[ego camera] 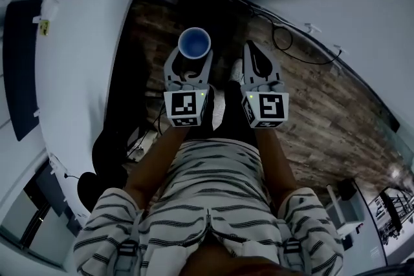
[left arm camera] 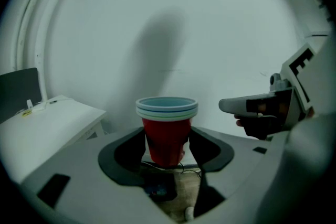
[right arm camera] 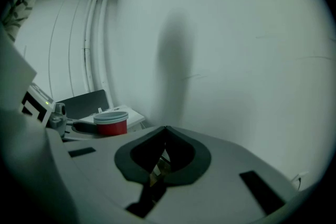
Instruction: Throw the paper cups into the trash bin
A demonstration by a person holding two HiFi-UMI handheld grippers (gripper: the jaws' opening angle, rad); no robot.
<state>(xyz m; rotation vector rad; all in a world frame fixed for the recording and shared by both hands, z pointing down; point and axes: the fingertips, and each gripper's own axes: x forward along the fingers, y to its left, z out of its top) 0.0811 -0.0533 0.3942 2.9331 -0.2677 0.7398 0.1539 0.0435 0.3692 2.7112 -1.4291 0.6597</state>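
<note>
The left gripper held the paper cups between its wide jaws. The cups stood straight up, open end on top, in the air over the wood floor, beside the white desk. They made one stack, with about three rims. The right gripper was just beside it, jaws together, holding nothing. No trash bin showed, so I could not tell which way it was.
</note>
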